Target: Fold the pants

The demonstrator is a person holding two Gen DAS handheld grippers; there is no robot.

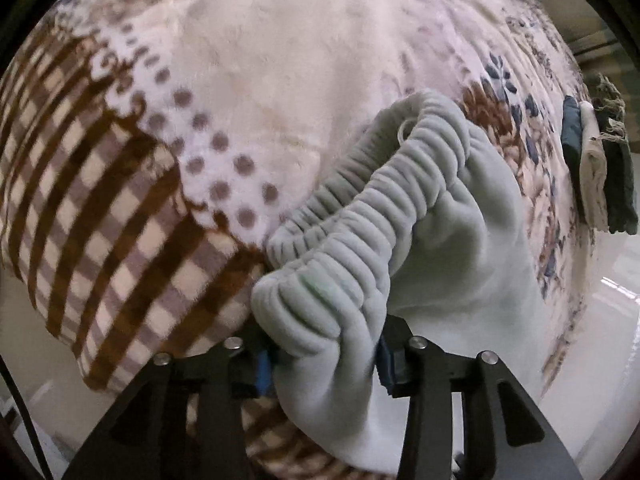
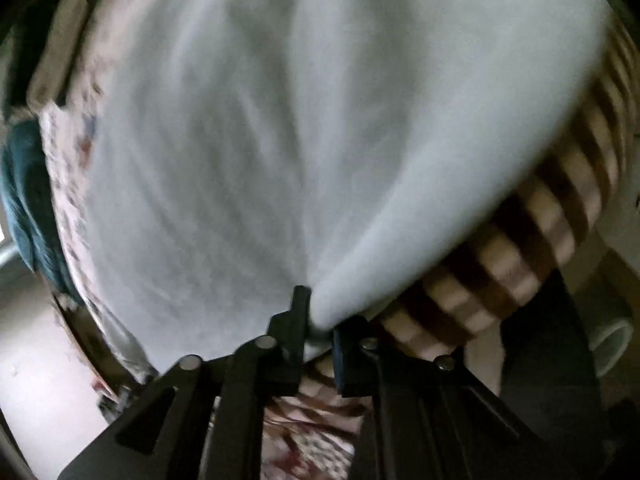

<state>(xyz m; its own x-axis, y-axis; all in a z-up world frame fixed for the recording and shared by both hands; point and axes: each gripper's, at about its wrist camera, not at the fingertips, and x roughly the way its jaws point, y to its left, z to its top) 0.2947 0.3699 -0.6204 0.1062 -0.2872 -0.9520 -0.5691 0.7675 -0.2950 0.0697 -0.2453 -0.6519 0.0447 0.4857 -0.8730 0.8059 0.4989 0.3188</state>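
Holding the pants [image 1: 452,248] up off the blanket [image 1: 248,80] with both grippers right now, so honestly the fold has barely started. My left gripper [image 1: 326,354] is pinching the bunched elastic waistband [image 1: 360,216] at one end, and the band arcs away over the blanket toward its far right side. My right gripper [image 2: 318,330] is clamped on a pinch of the pale cloth [image 2: 280,140], which fans out and fills nearly the whole right view, so I can't tell which bit of the pants that is, leg or hem. I don't see a single clean fold yet; my guess is the pants still need laying flat, legs brought together, then folding over. The surface is a plush blanket, cream in the middle with a dotted band and brown check [image 1: 112,216] toward the near left corner, flowers along the right edge. It's soft and lumpy, so creases probably won't sit crisp. A few folded dark and cream clothes [image 1: 600,168] sit at the right edge, and pale shiny floor [image 1: 612,304] shows below that.
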